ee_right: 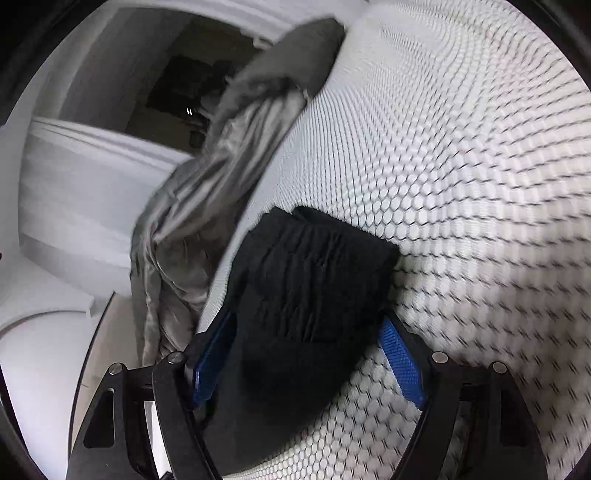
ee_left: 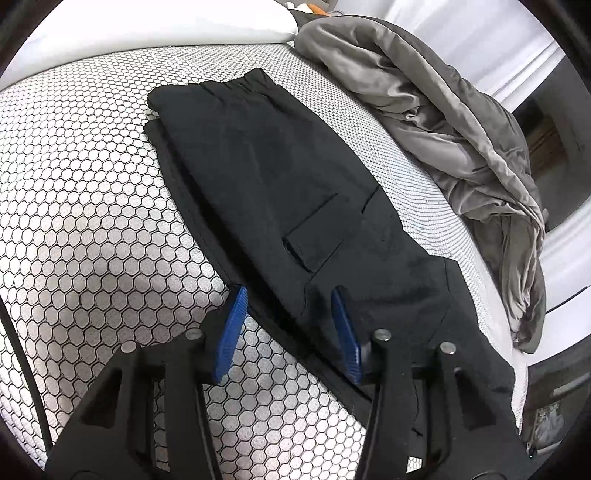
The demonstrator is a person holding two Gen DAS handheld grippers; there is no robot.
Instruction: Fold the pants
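Note:
Black pants [ee_left: 258,166] lie folded lengthwise on a white mattress with a hexagon pattern [ee_left: 92,184]. Their elastic waistband [ee_left: 236,85] is at the far end, and a pocket flap [ee_left: 317,229] faces up. My left gripper [ee_left: 290,317] is open over the near part of the pants, with the cloth's left edge lying between its blue pads [ee_left: 231,332], which do not press on it. In the blurred right wrist view, my right gripper [ee_right: 306,365] stands wide open around the gathered waistband end of the pants [ee_right: 314,277], without squeezing the cloth.
A crumpled grey blanket [ee_left: 443,129] is heaped along the mattress edge beside the pants, and it shows as the grey blanket [ee_right: 221,166] left of the waistband. A white pillow [ee_left: 147,29] lies at the far left. Beyond the blanket the bed drops off to white furniture [ee_right: 74,192].

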